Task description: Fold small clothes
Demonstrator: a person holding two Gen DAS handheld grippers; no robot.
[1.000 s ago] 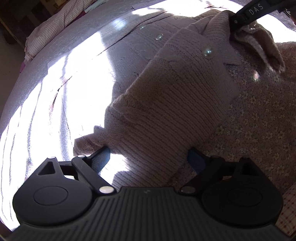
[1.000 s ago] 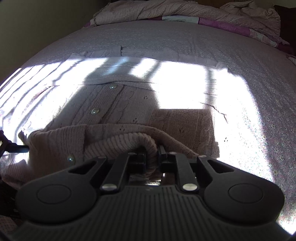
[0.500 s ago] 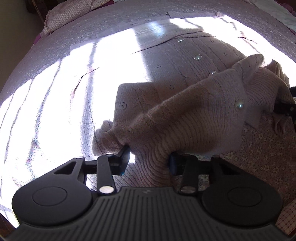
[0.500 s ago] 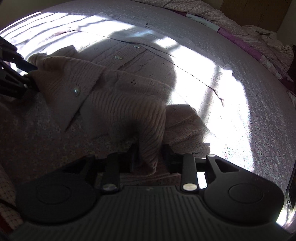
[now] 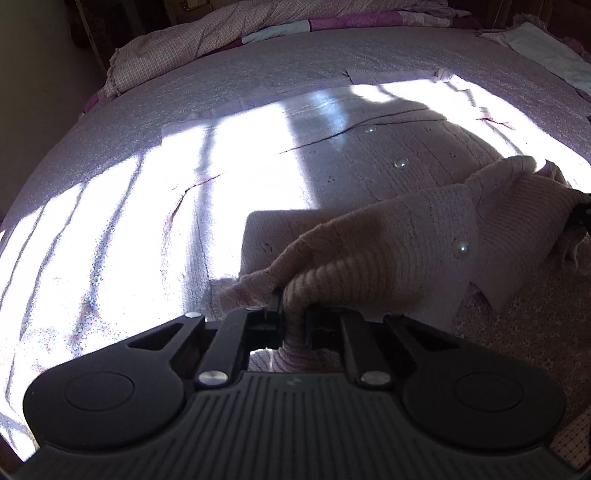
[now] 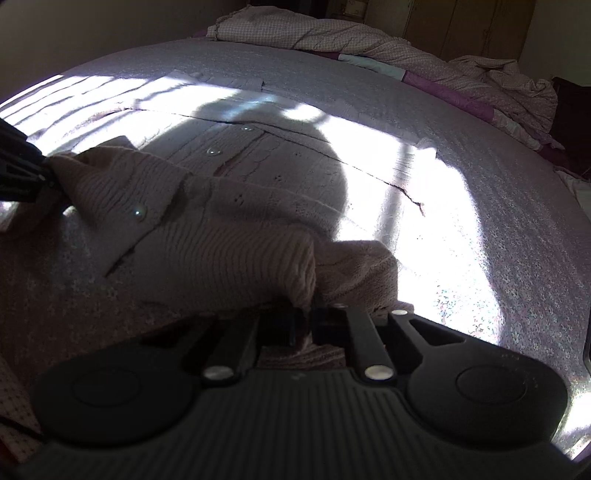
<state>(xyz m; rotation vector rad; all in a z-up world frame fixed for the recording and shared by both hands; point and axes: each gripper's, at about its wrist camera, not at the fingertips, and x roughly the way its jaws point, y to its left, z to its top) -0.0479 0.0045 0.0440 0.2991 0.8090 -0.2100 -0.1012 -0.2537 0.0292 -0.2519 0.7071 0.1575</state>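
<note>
Left tongs (image 5: pixel 293 314): closed tight on a bunched, ribbed fold of the pink knitted cardigan (image 5: pixel 399 254), which passes between the two fingers at 6 o'clock of the left wrist view and rises clear of the bed there. Right tongs (image 6: pixel 306 321): likewise closed on a ribbed fold of the same cardigan (image 6: pixel 207 236), gripped at 6 o'clock of the right wrist view. Each pair of tongs appears in the other's view as a dark shape at the frame edge, the right one at 3 o'clock (image 5: pixel 580 218) and the left one at 9 o'clock (image 6: pixel 18 173), each with the cardigan's cloth drawn up against it.

The cardigan lies on the bed (image 5: pixel 258 96), its near part lifted and doubled between the two grips, its far part spread flat toward 12 o'clock. A row of pale round buttons (image 5: pixel 401 162) runs along the front; one button (image 6: pixel 139 212) sits on the raised flap.

The bed is covered with a small-flowered sheet. A broad patch of sunlight crossed by barred shadows falls over it and over the cardigan. A rumpled checked quilt (image 6: pixel 295 27) with purple bands lies along the far edge at 12 o'clock. A plain wall stands at 10 o'clock, wooden cupboard doors (image 6: pixel 469 26) at 1 o'clock.

The sunlit patch is overexposed, so the outline of the flat part of the cardigan is hard to trace there. The gripping pads are hidden by cloth.
</note>
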